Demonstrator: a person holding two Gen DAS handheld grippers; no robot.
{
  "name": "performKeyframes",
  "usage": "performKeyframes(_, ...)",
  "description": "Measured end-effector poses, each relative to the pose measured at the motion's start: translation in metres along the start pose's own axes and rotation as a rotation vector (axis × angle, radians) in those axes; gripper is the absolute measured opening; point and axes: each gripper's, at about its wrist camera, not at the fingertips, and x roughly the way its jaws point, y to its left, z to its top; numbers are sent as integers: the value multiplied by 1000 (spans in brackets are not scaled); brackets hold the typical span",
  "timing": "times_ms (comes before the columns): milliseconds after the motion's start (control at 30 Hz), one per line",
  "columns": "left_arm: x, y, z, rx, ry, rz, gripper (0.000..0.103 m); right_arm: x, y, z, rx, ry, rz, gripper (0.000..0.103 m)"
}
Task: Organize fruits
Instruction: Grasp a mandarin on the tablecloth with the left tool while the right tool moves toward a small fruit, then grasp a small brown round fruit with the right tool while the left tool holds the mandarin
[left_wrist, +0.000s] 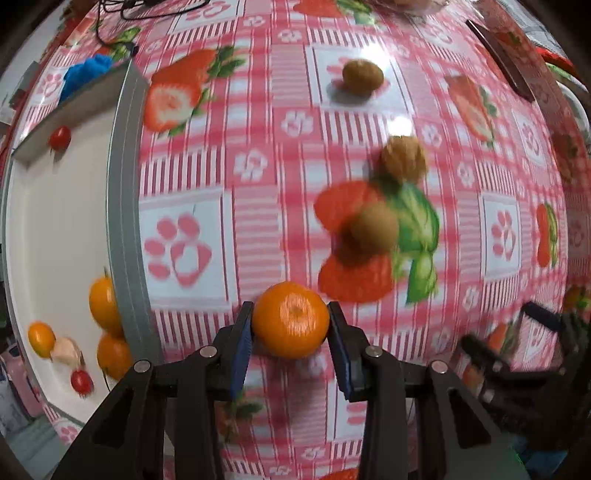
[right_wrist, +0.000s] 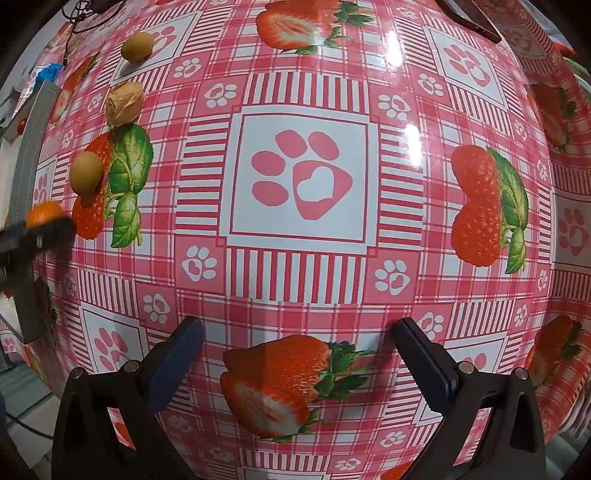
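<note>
My left gripper (left_wrist: 290, 320) is shut on an orange mandarin (left_wrist: 290, 319), held above the pink strawberry-print tablecloth (left_wrist: 258, 206). To its left lies a white tray (left_wrist: 59, 229) with a grey rim, holding mandarins (left_wrist: 105, 304), cherry tomatoes (left_wrist: 60, 137) and a garlic clove (left_wrist: 66, 350). Three brownish fruits sit loose on the cloth: a round one (left_wrist: 375, 228), a wrinkled one (left_wrist: 403, 158) and a far one (left_wrist: 362, 76). My right gripper (right_wrist: 297, 356) hangs open over bare cloth with nothing between its fingers. In the right wrist view, the mandarin (right_wrist: 43, 213) shows at the far left edge.
A blue cloth (left_wrist: 86, 72) and black cables (left_wrist: 122, 11) lie beyond the tray at the upper left. A dark flat box (left_wrist: 498, 59) lies at the table's upper right. The other gripper's black frame (left_wrist: 524, 354) shows at the lower right of the left wrist view.
</note>
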Motion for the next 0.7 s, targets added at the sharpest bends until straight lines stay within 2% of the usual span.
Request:
performKeyframes(100, 2, 2, -28, 11, 6, 6, 42, -1, 1, -2, -5, -18, -1, 103)
performKeyframes(200, 0, 2, -42, 22, 9, 11, 42, -2, 1, -4, -4, -36, -2, 103)
performKeyframes(467, 3, 5, -41, 16, 12, 2, 42, -2, 0, -3, 13, -40, -2, 103)
performKeyframes(567, 4, 4, -55, 22, 14, 5, 42, -3, -1, -3, 16, -60, -3, 103)
performKeyframes(700, 9, 0, -54, 20, 17, 7, 42, -3, 0, -7, 17, -59, -4, 103)
